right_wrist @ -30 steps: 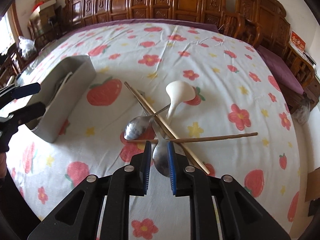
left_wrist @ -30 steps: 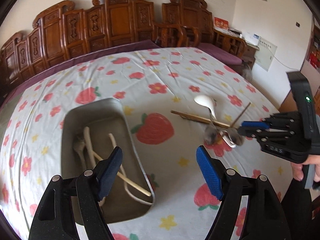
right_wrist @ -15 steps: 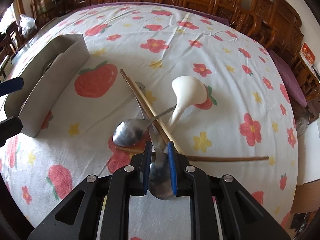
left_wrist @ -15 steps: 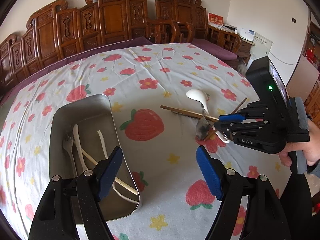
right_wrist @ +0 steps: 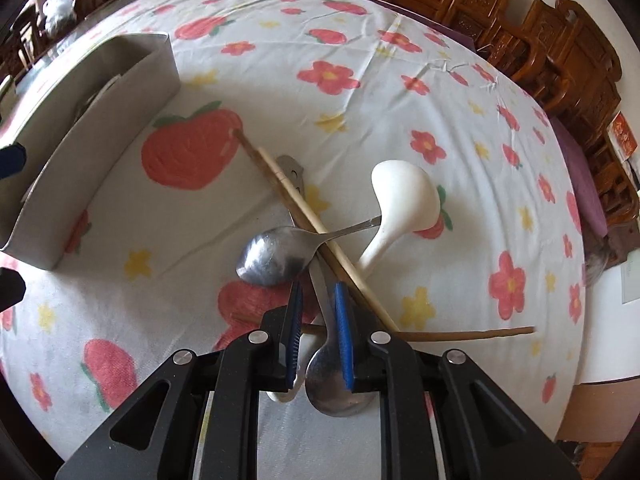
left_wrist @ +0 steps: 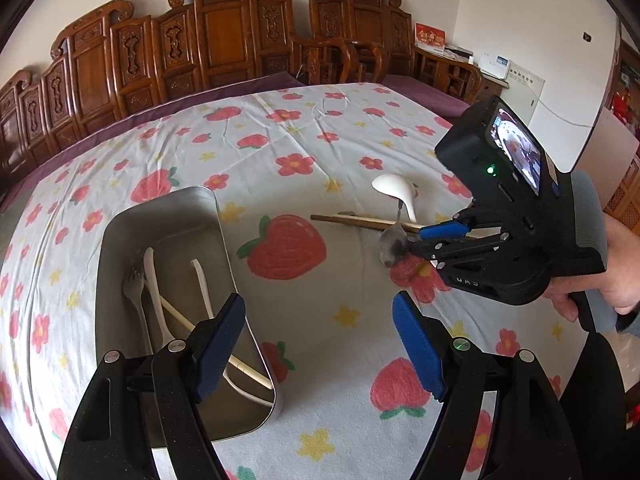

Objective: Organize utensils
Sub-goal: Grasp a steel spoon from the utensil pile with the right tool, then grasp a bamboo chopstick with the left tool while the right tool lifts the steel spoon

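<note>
Left gripper agape over tablecloth — tray beside.
</note>
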Tool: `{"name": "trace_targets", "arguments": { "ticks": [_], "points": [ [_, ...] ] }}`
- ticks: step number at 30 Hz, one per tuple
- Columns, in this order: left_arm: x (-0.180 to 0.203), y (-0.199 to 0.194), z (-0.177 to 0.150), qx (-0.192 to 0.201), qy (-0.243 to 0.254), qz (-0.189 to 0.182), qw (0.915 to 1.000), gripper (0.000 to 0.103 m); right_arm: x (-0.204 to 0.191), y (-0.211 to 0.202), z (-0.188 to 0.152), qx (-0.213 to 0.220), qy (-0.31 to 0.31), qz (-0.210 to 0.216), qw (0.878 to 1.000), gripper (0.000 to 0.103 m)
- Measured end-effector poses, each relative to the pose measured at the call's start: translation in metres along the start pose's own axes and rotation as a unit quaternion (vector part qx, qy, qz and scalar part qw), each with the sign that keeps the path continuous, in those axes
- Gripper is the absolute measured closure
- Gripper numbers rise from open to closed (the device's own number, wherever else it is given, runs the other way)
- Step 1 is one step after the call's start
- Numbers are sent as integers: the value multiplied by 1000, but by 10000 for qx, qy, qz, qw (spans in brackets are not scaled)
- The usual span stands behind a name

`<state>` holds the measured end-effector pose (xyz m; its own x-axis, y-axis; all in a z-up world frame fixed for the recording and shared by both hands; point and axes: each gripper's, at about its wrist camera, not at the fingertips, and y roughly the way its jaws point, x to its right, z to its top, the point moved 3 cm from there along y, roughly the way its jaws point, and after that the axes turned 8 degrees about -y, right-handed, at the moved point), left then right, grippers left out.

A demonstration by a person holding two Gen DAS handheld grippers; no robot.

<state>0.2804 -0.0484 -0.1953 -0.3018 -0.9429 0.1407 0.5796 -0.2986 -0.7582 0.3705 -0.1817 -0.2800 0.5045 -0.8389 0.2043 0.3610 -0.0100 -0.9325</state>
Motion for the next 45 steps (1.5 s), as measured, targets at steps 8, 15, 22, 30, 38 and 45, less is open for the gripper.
{"name": "trace_targets", "arguments": {
  "ticks": [8,15,22,30,38,45],
  "points": [
    [-1,1,1,2,-3,-1,10000,30,2,-16,-6,229,161,228,9993,97],
    [0,4,0,-30,40,25,10000,30,7,-41,-1,574,300,364,9972,97],
    [-2,3,1,-7,-3,36,10000,30,-1,-61,15,788,238,587,9949,97],
    [-8,-1,4,41,-103,44,9999,30,-15,-78,26,992,241,800,9915,97],
    [-8,-1,3,79,-109,94,9999,30,-4,-94,17,1121,272,572,9917,97],
    [3,1,2,143,-125,87,9998,30,32,-91,-29,1066,568,377,9920,97]
  ]
}}
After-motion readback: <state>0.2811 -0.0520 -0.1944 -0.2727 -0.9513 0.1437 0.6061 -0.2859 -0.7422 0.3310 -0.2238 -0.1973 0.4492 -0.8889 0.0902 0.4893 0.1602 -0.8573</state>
